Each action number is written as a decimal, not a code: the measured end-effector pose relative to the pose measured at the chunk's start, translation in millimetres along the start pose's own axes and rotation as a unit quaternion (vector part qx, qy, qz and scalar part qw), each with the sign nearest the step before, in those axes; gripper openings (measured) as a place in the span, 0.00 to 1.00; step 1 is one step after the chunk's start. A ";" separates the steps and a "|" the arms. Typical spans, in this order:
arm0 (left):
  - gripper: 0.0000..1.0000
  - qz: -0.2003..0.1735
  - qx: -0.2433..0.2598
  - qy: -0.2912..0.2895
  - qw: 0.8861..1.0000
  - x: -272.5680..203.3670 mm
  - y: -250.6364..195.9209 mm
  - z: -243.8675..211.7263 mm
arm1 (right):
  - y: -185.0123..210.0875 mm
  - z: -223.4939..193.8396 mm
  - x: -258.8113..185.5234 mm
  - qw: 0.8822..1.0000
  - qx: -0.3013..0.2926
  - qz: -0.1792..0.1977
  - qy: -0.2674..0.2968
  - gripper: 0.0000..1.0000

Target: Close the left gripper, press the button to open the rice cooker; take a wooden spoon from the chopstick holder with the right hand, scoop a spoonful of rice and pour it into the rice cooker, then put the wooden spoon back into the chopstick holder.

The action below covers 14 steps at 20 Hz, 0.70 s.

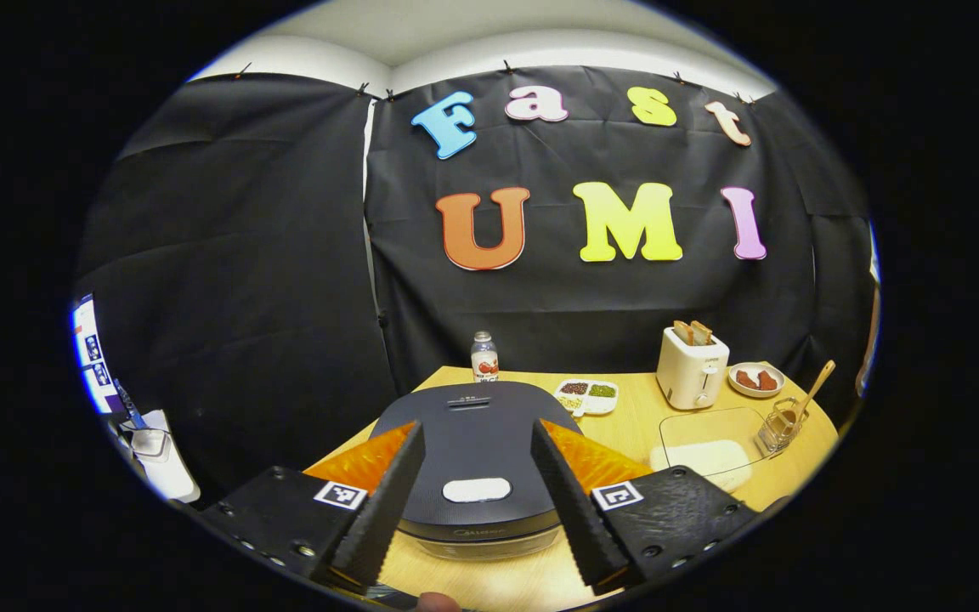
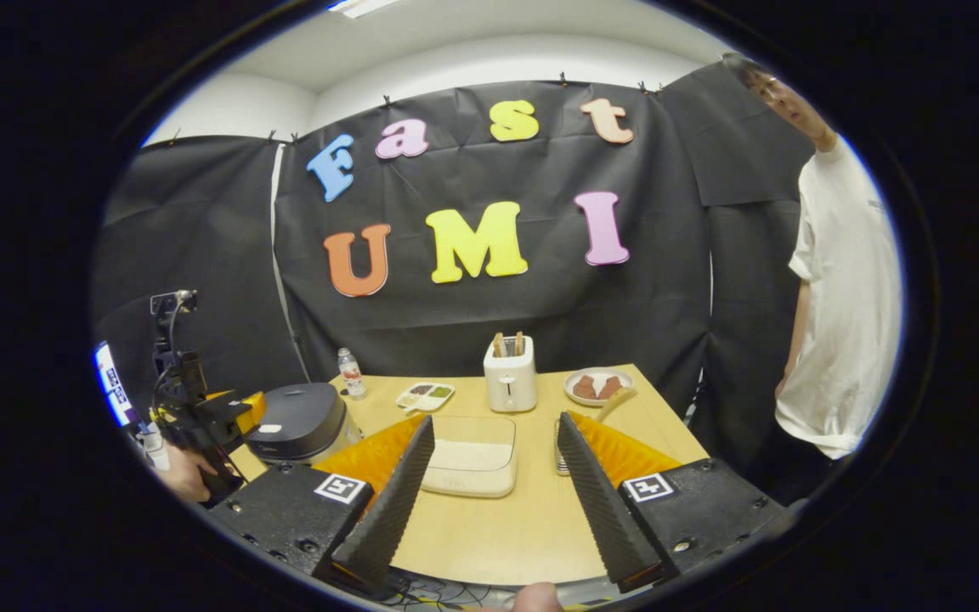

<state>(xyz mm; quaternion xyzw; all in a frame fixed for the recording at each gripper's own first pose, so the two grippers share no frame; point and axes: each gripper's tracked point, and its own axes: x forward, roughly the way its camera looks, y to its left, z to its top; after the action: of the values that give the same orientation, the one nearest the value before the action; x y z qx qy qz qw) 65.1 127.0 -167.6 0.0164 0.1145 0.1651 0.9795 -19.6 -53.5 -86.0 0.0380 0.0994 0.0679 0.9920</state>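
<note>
cooker [image 1: 472,459]: dark flat-topped pot at near left of worktop [image 1: 540,578], lid down, clear rim band showing under the lid at front; directly ahead of left claw [image 1: 477,493], framed between its two fingers.
button [image 1: 476,490]: pale oval pad on the lid near the front edge; untouched as far as I can tell.
left claw: fingers spread wide, nothing held; hovers above front of cooker. Task wants it shut before pressing, not yet done.
right claw [image 2: 494,501]: fingers apart, empty; aimed along worktop at rice box [image 2: 468,459], holder just beside its right finger.
spoon [image 1: 808,395]: wooden, stands tilted in wire holder [image 1: 783,425] at right side of worktop, handle leaning up and right. In right gripper view it is partly hidden behind the finger.
rice box: clear shallow box with white rice, between cooker and holder.
risk 1: pressing with open fingers means they straddle the button and land on the lid, so no release.
risk 2: off-centre press could slide off the smooth lid or shove the cooker back.
risk 3: lid likely springs up; claw hanging over it may get hit.
risk 4: holder looks light and the spoon leans; a sideways pull could tip it or knock the toaster-side plate [image 1: 755,380].
risk 5: a shallow spoon bowl carried level over the gap could spill rice on the worktop.
stage: start, nothing opened or picked.
</note>
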 end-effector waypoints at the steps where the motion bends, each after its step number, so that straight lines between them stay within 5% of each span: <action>1: 0.73 0.002 -0.003 0.002 1.000 -0.5 -0.1 -0.9 | -0.1 0.9 -2.2 1.000 -0.003 0.000 -0.002 0.95; 7: 0.67 0.006 -0.008 0.007 1.000 -6.8 4.4 -5.8 | -1.0 2.9 -9.6 1.000 -0.003 -0.004 -0.007 0.92; 8: 0.70 0.005 -0.009 0.007 1.000 -8.5 4.4 -7.2 | -0.7 3.4 -10.9 1.000 -0.003 -0.006 -0.008 0.95; 10: 1.00 0.007 -0.010 0.006 1.000 -9.7 6.3 -4.9 | -1.1 2.7 -13.0 1.000 -0.004 -0.008 -0.010 0.95; 14: 0.97 -0.005 -0.016 -0.010 1.000 -26.0 7.7 18.0 | -1.4 12.1 -13.4 1.000 -0.007 -0.018 -0.013 0.95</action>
<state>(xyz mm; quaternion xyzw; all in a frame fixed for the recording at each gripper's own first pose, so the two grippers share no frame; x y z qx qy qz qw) 42.9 125.9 -143.9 0.0022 0.1018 0.1619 0.9815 -29.9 -57.6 -71.7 0.0300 0.0864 0.0499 0.9946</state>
